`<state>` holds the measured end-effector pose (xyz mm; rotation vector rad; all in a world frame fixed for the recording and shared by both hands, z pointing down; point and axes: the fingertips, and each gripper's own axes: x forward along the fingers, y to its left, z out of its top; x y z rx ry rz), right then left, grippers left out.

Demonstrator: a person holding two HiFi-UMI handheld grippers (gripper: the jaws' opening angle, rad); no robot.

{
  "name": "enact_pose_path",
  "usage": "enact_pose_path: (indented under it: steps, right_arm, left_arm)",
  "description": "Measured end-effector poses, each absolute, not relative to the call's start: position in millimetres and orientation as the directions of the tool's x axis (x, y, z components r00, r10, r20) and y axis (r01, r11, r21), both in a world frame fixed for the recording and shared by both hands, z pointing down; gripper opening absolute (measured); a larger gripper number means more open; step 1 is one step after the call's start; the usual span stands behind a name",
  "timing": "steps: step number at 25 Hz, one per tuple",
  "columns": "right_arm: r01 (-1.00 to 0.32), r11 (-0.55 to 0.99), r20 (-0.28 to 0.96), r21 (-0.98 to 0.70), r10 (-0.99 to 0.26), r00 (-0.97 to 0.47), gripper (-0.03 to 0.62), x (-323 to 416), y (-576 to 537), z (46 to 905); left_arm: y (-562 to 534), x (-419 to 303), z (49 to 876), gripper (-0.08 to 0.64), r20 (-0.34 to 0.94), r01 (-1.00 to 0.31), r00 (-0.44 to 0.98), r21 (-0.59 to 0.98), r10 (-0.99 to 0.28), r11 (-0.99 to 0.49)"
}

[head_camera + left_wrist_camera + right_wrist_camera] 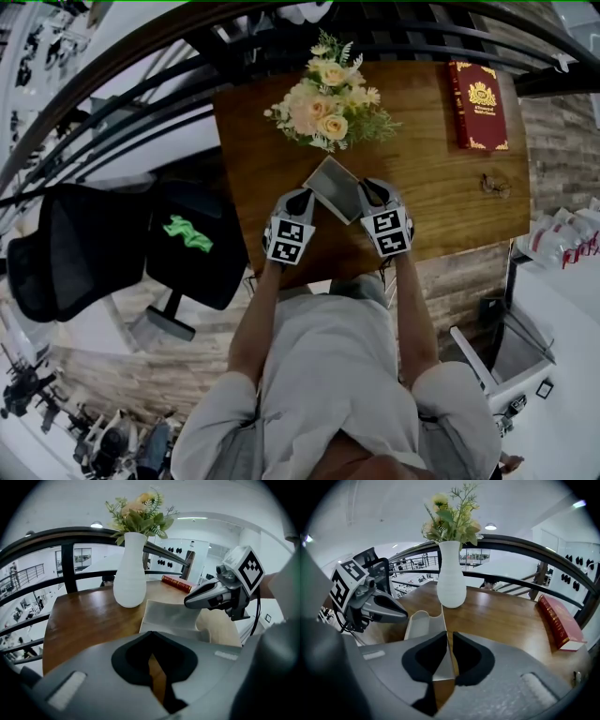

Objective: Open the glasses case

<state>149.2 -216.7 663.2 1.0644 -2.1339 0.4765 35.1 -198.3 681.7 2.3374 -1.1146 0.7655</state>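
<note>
A grey glasses case (333,187) lies open on the wooden table (441,187), between my two grippers. In the right gripper view its hollow tray (419,623) lies to the left and its thin lid (442,620) stands edge-on between the jaws of my right gripper (446,637). The lid lies against the left pad, and a thin slit of wood shows before the right pad. My left gripper (150,641) sits at the case's (171,616) near left corner, jaws nearly together with only wood showing between them. Each gripper appears in the other's view: right gripper (206,597), left gripper (384,609).
A white vase (451,583) of flowers (328,94) stands just behind the case. A red book (477,105) lies at the far right corner, with a pair of glasses (495,186) nearer on the right. A dark railing (394,42) runs behind the table. A black chair (122,244) stands to the left.
</note>
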Motion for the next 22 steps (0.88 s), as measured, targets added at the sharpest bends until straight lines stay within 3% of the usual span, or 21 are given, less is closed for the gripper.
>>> enact_pose_path:
  steps: [22]
  right_arm:
    - [-0.898,0.432,0.482,0.081,-0.806,-0.344,0.003,132.4,-154.8,546.9]
  left_arm:
    - [-178.2,16.2,560.1,0.02,0.405,-0.719,0.661,0.105,-0.631,-0.687]
